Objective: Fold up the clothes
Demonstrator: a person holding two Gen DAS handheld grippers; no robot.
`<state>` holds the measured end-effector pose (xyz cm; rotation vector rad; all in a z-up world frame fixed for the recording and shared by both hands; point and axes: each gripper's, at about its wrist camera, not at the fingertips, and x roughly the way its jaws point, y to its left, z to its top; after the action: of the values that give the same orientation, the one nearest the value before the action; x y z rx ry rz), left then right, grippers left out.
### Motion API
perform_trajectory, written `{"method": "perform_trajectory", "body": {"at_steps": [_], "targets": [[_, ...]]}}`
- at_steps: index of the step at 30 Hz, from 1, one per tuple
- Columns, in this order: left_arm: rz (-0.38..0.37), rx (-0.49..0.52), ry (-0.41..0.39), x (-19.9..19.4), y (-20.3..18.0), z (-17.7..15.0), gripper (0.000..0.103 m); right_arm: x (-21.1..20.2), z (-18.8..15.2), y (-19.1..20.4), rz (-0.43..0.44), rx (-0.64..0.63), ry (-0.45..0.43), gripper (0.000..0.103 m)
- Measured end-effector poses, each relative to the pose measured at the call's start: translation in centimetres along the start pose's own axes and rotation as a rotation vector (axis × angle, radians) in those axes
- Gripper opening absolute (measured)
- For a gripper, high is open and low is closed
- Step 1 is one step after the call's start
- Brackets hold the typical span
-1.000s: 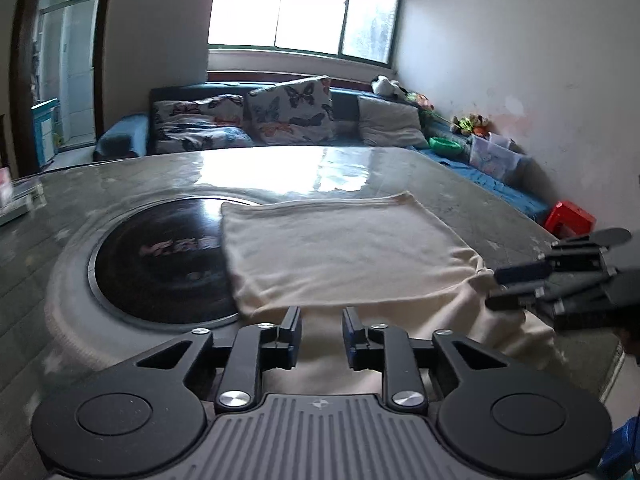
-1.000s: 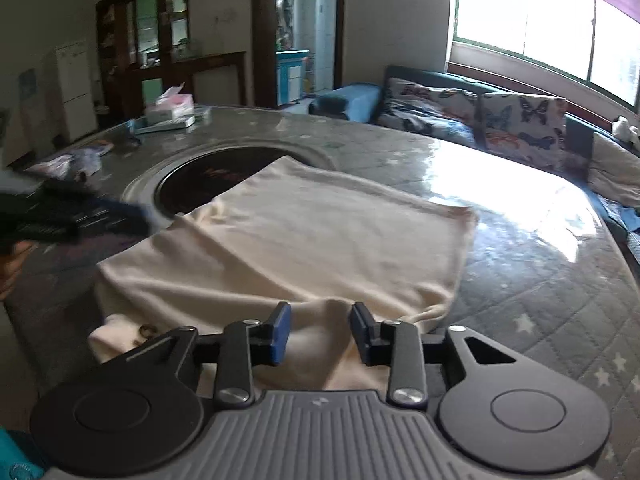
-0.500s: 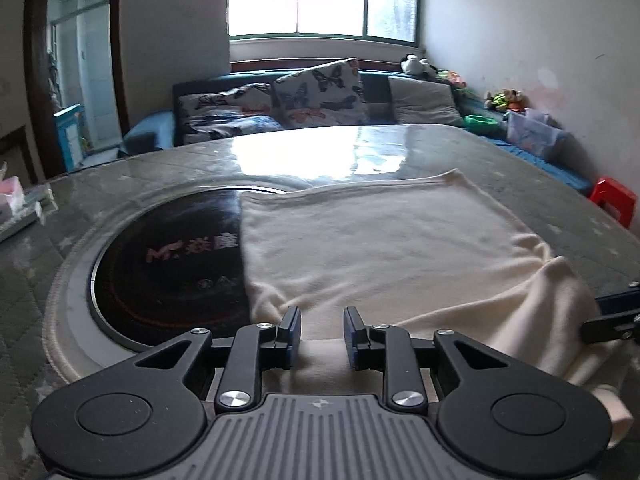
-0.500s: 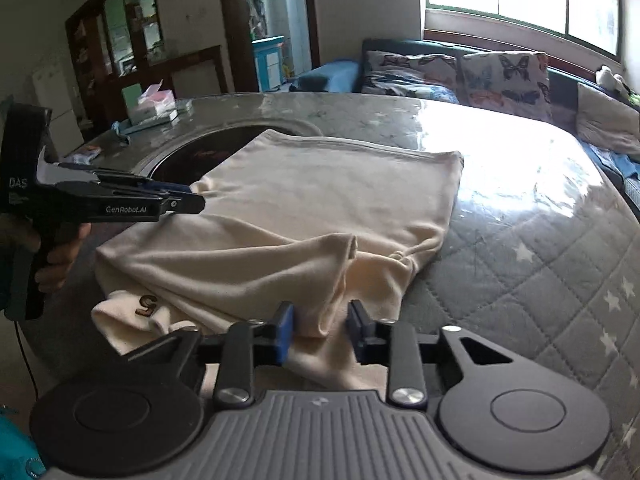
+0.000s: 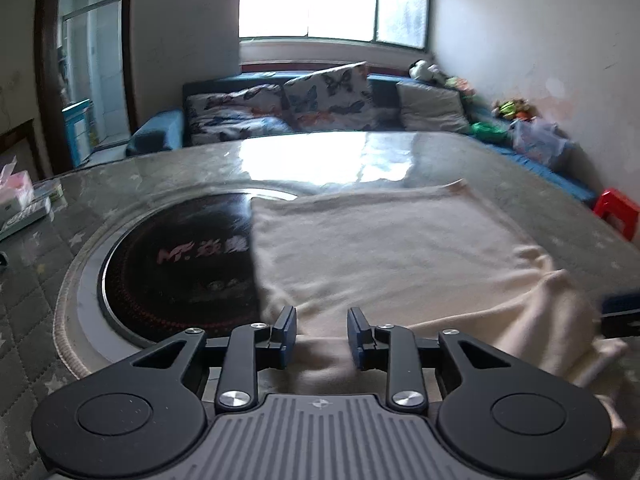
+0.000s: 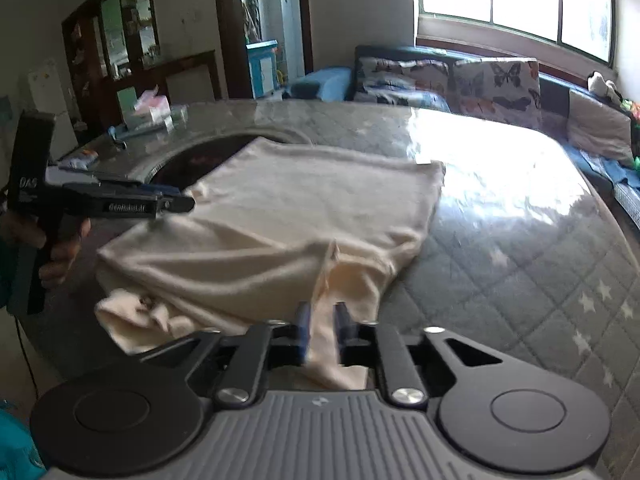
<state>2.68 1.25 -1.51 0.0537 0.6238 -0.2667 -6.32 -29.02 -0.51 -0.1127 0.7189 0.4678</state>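
A cream garment [image 5: 400, 248] lies spread on the table, its left edge over a round black hob plate [image 5: 176, 264]. My left gripper [image 5: 322, 336] hovers at the garment's near edge. Its jaws are opening, with cloth lying between and under them and the pads not pressing it. In the right wrist view this left gripper [image 6: 188, 202] points at the garment's [image 6: 300, 200] left side. My right gripper [image 6: 323, 330] has narrow jaws, now opening, with an upright ridge of cloth pinched between them. Its blue tip [image 5: 620, 314] shows at the bunched right corner.
The table [image 6: 520, 264] has a grey quilted cover with stars. A tissue box [image 6: 152, 104] and small items sit at its far left. Beyond stand a sofa [image 5: 320, 100] with butterfly cushions, a red stool [image 5: 616, 210] and a doorway. A person's hand [image 6: 60, 248] holds the left gripper's handle.
The right jaws have narrowed onto a fold of the garment, which now stands up as a ridge. The left jaws have spread slightly. Both hands stayed near the same spot.
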Motion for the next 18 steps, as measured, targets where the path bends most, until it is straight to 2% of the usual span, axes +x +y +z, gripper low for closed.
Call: {"method": "perform_trajectory", "body": {"at_steps": [2, 4, 5, 6, 9, 11, 16, 18], "targets": [[-0.036, 0.019, -0.004, -0.8, -0.8, -0.1, 0.032, 0.2, 0.4, 0.3, -0.018, -0.016, -0.027, 0.063], [-0.072, 0.037, -0.002, -1.4, -1.8, -0.3, 0.033, 0.5, 0.9, 0.5, -0.037, -0.028, -0.051, 0.069], [-0.094, 0.043, 0.004, -1.6, -2.2, -0.5, 0.033, 0.7, 1.1, 0.5, -0.045, -0.029, -0.058, 0.080], [-0.116, 0.051, 0.010, -1.8, -2.8, -0.7, 0.033, 0.9, 1.3, 0.5, -0.052, -0.031, -0.065, 0.085], [-0.171, 0.086, 0.018, -2.0, -4.5, -1.2, 0.033, 1.6, 2.0, 0.5, -0.079, -0.051, -0.069, 0.089], [-0.201, 0.105, 0.023, -1.9, -5.5, -1.5, 0.033, 2.1, 2.1, 0.5, -0.090, -0.057, -0.062, 0.095], [-0.247, 0.146, 0.049, -1.6, -7.0, -2.2, 0.033, 3.4, 1.4, 0.7, -0.118, -0.081, -0.010, 0.096], [-0.260, 0.162, 0.048, -1.7, -7.3, -2.6, 0.037, 3.4, 0.6, 0.7, -0.134, -0.099, 0.021, 0.098]]}}
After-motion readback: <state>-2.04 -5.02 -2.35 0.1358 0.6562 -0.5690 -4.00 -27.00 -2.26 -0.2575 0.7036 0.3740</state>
